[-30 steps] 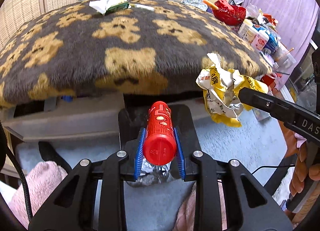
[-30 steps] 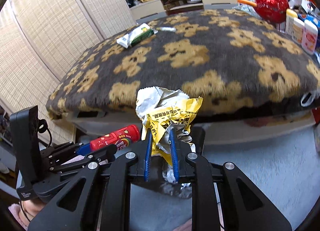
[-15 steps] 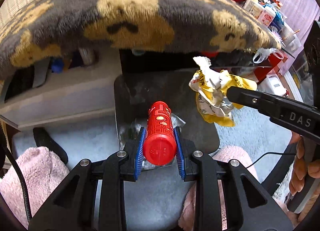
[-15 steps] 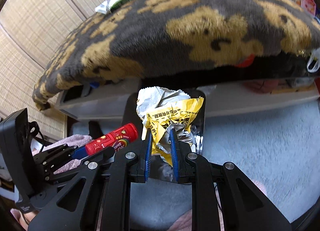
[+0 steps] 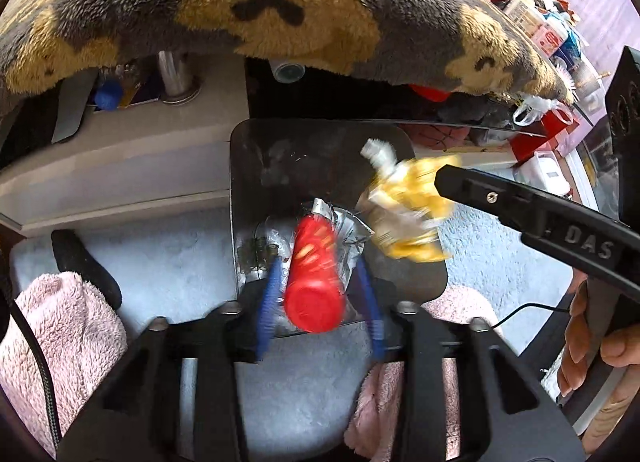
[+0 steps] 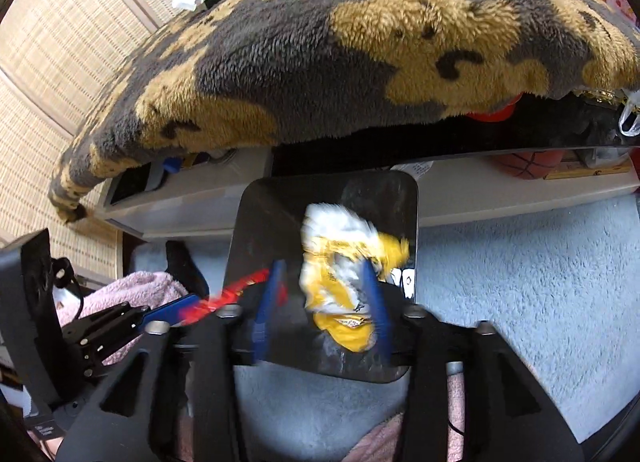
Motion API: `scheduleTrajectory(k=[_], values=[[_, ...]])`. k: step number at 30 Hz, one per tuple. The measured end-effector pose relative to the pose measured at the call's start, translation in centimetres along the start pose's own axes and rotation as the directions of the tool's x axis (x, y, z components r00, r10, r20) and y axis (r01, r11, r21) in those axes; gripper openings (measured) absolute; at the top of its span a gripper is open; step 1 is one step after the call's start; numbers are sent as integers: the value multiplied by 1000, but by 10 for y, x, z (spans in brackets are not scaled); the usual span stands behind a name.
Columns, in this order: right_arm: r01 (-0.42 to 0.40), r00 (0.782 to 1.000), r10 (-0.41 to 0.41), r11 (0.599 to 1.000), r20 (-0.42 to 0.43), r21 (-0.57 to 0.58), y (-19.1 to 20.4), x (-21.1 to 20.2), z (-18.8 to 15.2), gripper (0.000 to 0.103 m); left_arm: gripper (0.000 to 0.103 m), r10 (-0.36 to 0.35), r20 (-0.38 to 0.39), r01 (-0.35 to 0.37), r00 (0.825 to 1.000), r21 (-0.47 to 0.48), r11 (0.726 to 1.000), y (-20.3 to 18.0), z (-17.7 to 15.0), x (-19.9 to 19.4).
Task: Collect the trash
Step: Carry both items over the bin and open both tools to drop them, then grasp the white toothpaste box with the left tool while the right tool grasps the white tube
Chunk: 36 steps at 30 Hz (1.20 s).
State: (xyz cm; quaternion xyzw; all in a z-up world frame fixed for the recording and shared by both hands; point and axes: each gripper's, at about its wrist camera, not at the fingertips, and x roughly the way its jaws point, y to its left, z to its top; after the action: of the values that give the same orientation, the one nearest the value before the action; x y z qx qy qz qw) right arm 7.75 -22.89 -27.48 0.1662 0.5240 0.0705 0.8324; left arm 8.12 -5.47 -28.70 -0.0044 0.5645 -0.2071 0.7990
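While both views are motion-blurred, the jaws read clearly: left gripper is released — its blue pads stand apart from the red tube, which sits between them over the black bin. Right gripper is also spread — the yellow wrapper lies between its pads, above the same bin. Foil lies inside the bin. Bear-print blanket overhangs behind it.
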Motion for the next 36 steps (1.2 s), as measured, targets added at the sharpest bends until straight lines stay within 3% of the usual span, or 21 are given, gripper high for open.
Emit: scheduleTrajectory(k=[2,6,9,10,13,22,30,36], values=[[3,1000,-3,1000,16,6,-1,-4,2,55,50,6,12,-6,1000,4,1000,0,2,-3],[18,999,-19,1000,46,17,-3,-12,6,78,68,21,53,-22,998,12,1000,-3,6,-15],[35,997,-36,999,65,19,-5,-16,8,95,75,23,69,-24,997,14,1000,-3,9,-21],[43,997,-44,999,70,18,-7,-18,9,97,78,23,73,-24,997,14,1000,-3,9,-23],[53,996,-54,998,74,18,-9,-20,12,97,85,22,84,-23,996,7,1000,-2,13,-29],[77,987,-78,997,144,7,-13,-46,27,98,95,25,159,-24,987,-7,1000,2,31,-62],[97,963,-87,995,255,-29,-6,-82,77,98,95,50,253,-48,966,-15,999,10,73,-96],[94,951,-72,994,300,-61,4,-84,127,98,95,87,318,-90,944,-5,996,19,120,-114]])
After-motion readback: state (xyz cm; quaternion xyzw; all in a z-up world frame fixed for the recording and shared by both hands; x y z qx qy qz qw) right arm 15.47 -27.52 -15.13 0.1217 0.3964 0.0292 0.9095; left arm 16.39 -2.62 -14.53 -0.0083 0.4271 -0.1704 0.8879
